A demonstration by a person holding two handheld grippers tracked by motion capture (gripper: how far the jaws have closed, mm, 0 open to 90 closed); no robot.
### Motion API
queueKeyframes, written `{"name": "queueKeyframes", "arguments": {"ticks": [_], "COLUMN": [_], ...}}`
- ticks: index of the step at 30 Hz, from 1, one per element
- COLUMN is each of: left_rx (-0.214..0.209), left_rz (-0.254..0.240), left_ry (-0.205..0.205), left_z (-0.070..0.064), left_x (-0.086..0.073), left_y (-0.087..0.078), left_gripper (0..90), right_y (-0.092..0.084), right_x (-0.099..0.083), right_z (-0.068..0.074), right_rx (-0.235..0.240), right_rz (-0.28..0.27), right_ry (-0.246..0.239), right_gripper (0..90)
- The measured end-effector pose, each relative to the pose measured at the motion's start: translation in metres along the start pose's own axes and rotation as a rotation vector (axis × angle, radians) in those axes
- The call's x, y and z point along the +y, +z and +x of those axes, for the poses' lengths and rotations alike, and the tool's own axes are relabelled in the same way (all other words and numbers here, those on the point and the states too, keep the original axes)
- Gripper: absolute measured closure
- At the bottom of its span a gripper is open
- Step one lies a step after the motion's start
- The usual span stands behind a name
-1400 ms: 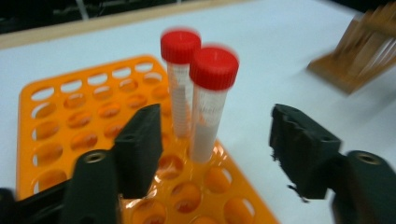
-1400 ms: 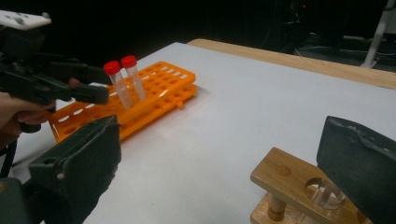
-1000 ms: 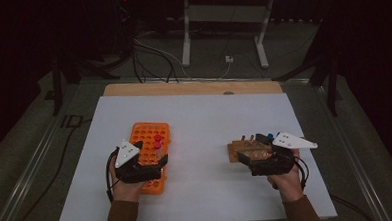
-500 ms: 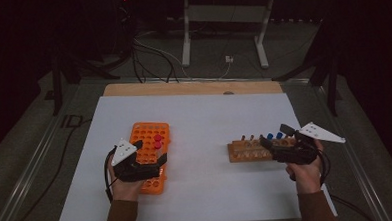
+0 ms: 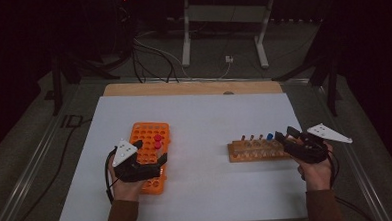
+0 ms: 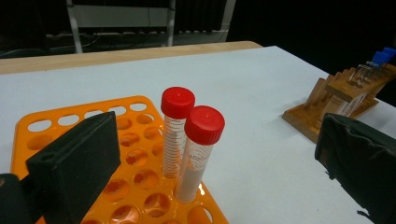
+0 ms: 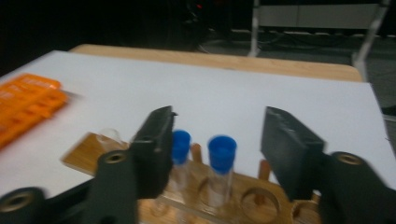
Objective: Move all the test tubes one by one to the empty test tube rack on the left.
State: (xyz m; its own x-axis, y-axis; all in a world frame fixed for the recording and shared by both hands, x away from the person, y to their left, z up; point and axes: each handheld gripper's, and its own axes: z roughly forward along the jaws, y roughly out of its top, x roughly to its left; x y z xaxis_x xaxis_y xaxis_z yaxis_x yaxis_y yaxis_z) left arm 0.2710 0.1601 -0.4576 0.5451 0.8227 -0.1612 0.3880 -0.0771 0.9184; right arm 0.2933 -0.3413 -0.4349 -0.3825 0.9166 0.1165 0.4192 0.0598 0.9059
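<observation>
Nearest the person, the left tool point(image 5: 148, 160) rests over the orange rack point(image 5: 146, 142), jaws spread wide around 2 red-capped tubes point(image 6: 192, 140) without touching them. On the right of the white surface point(image 5: 204, 115), the right tool point(image 7: 217, 154) has just been closing, its jaws bracketing a blue-capped tube point(image 7: 220, 168) standing in the wooden rack point(image 5: 258, 151), pads not yet pressing. To do this well, centre the cap between the pads, close gently, then lift straight up. The red-capped tubes show printed graduation lines; no writing is readable.
</observation>
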Motion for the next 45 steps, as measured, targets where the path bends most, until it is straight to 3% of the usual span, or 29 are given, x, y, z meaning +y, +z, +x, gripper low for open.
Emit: {"name": "queueKeyframes", "arguments": {"ticks": [4, 12, 31, 45], "left_rx": [0.004, 0.009, 0.008, 0.007], "left_rz": [-0.002, 0.002, -0.003, -0.005], "left_ry": [-0.002, 0.004, 0.007, 0.005], "left_z": [0.0, -0.001, -0.002, -0.002], "left_x": [0.0, 0.0, 0.001, 0.001], "left_y": [0.0, 0.0, 0.0, 0.0], "left_gripper": [0.9, 0.9, 0.9, 0.9], "right_y": [0.004, 0.014, 0.019, 0.008], "right_x": [-0.006, -0.016, -0.023, -0.012], "right_z": [-0.003, -0.004, 0.001, 0.005], "right_rx": [-0.002, -0.009, -0.02, -0.03], "right_rz": [0.013, 0.047, 0.079, 0.021], "right_ry": [0.013, 0.008, -0.026, -0.037], "right_gripper": [65.1, 74.9, 76.6, 76.8]}}
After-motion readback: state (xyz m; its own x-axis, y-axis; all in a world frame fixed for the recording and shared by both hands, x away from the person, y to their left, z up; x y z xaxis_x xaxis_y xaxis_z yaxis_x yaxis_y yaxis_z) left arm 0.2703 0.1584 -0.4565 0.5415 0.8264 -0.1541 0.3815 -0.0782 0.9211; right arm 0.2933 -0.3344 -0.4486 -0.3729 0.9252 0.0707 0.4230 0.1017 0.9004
